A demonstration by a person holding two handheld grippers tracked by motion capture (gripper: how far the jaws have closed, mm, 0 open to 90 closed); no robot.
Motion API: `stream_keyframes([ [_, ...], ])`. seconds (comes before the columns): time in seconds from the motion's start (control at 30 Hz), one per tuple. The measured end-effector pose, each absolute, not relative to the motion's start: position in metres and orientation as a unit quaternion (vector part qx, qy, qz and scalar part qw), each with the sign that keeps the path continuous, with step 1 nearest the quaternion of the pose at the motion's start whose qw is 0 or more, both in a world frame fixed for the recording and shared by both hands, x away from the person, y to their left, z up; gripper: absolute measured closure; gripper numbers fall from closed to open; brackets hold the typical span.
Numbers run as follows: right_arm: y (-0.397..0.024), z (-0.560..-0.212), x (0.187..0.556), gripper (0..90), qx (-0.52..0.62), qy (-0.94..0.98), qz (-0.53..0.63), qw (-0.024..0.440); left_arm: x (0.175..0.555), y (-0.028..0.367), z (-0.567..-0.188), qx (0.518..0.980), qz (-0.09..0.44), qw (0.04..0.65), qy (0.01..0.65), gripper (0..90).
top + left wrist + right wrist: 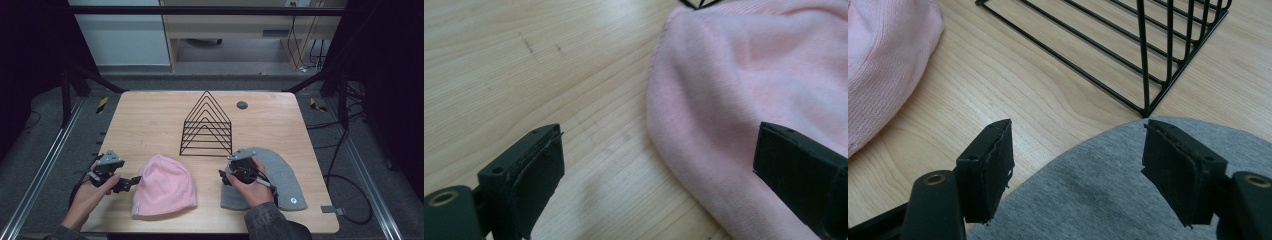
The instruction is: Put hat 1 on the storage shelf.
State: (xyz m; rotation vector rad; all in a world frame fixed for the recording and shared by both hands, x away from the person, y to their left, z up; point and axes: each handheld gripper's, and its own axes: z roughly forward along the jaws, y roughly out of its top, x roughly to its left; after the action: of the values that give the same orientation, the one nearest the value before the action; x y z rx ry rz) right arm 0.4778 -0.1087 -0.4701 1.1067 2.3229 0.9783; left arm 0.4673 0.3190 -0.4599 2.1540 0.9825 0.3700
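High view of a wooden table (pixel 150 115) bearing two hats and one rack. From left: the left gripper (pixel 131 183), held in the left hand (pixel 92 192), jaws spread wide and empty, with the edge of the one pink beanie (pixel 164 187) lying between them. At centre rear, one black wire rack (pixel 206 125) stands upright. At right, the right gripper (pixel 223 176), in the right hand (pixel 255 187), jaws wide apart and holding nothing, poised over the edge of the one grey beanie (pixel 285 180), which lies flat just beside the rack.
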Motion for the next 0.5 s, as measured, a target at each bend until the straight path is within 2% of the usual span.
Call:
stream_keyframes([
  [0.2,-0.11,-0.469,0.477,30.5,0.389,0.827,0.35,0.204,0.472,0.299,-0.438,0.855,0.123,0.355,0.358,6.2],
  [0.37,-0.111,-0.468,0.476,30.5,0.388,0.826,0.351,0.211,0.494,0.278,-0.42,0.868,0.106,0.336,0.349,11.0],
  [0.5,-0.113,-0.467,0.477,26.0,0.405,0.818,0.35,0.209,0.511,0.265,-0.419,0.874,0.1,0.311,0.36,14.9],
])
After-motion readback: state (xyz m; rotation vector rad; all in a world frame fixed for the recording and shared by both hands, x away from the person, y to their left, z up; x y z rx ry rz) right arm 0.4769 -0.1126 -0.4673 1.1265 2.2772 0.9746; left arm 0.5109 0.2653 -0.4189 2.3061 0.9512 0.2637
